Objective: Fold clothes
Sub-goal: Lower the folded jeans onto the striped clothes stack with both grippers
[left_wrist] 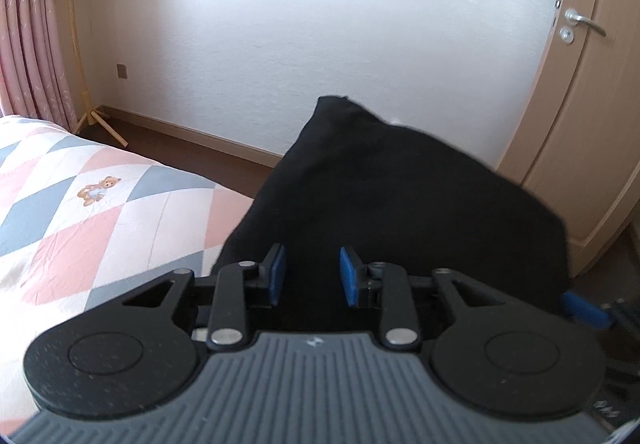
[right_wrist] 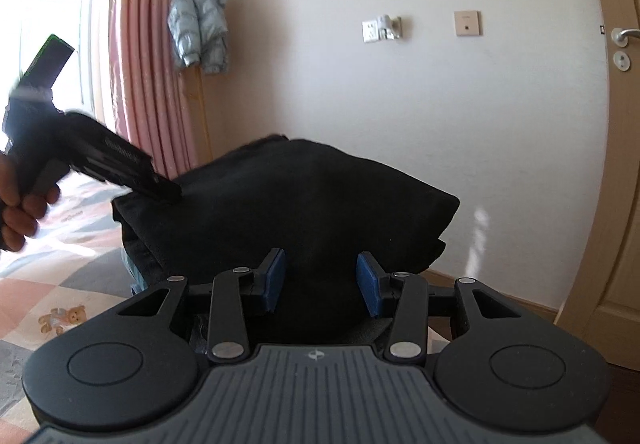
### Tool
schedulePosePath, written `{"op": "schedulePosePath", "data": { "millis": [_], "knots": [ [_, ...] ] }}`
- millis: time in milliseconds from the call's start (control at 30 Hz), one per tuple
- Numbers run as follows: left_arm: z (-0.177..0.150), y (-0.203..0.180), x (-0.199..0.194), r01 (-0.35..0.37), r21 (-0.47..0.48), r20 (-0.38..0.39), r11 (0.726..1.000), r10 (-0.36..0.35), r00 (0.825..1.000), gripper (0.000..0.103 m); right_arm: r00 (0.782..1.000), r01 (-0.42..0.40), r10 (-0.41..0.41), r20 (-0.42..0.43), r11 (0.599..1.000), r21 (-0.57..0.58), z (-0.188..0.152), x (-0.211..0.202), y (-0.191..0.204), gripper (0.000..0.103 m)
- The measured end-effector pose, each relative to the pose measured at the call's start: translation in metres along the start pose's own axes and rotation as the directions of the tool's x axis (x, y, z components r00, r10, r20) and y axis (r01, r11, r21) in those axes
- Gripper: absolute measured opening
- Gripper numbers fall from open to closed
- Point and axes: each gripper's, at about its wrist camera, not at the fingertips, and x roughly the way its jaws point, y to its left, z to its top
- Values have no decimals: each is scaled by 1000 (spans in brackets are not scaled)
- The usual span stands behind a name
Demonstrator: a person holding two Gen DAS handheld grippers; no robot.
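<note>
Gaping partway, the left tongs (left_wrist: pixel 312 271) frame folded black cloth (left_wrist: pixel 400 204) without pressing it. The right tongs (right_wrist: pixel 322 281) stand wider, cloth between them; whether they pinch it I cannot tell. No writing is readable. Only the right view shows a hand (right_wrist: pixel 20 212); the cloth lies on a diamond-patterned pink-and-grey quilted bed (left_wrist: pixel 100 212).

My left wrist camera looks forward and down over its own fingers, close behind the black garment (left_wrist: pixel 392 204), toward the white wall (left_wrist: pixel 280 44) and door (left_wrist: pixel 592 84). My right camera faces the same wall, sharing the garment, door and bed quilt (left_wrist: pixel 80 204).
</note>
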Motion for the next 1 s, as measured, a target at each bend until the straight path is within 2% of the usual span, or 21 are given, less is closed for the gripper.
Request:
{"op": "schedulePosePath", "data": {
  "millis": [100, 200, 300, 433, 700, 833, 900, 933, 967, 1000],
  "knots": [
    [-8, -6, -6, 34, 12, 12, 999, -34, 999, 30, 1000, 23, -23, -11, 999, -24, 17, -12, 7, 44],
    [-22, -9, 0, 23, 4, -21, 1000, -23, 999, 31, 997, 39, -36, 64, 999, -37, 30, -32, 15, 44],
    [-28, -9, 3, 15, -31, -33, 999, -16, 999, 32, 998, 57, -57, -6, 996, -71, 27, -25, 23, 44],
    [-29, -15, 0, -16, -13, -38, 1000, 16, 999, 33, 997, 58, -63, -53, 993, -101, 21, -14, 27, 45],
    [-28, -22, -12, -47, -8, -74, 999, 46, 996, 34, 988, 65, -74, -138, 996, -63, 30, -6, 28, 45],
    [-34, -30, -29, -63, 2, -87, 998, 63, 994, 42, 980, 79, -86, -178, 996, -45, 40, -5, 28, 47],
    [-37, -34, -41, -78, 9, -88, 997, 79, 993, 48, 978, 86, -89, -188, 996, -26, 46, -9, 28, 55],
    [-38, -36, -48, -85, 11, -85, 996, 86, 993, 54, 979, 86, -87, -183, 996, -13, 49, -15, 29, 63],
    [-41, -37, -54, -93, 8, -84, 996, 93, 992, 62, 983, 84, -83, -165, 996, 3, 52, -22, 31, 66],
    [-44, -38, -62, -103, 2, -87, 995, 102, 991, 65, 988, 80, -77, -136, 996, 23, 54, -33, 35, 67]
  ]
}}
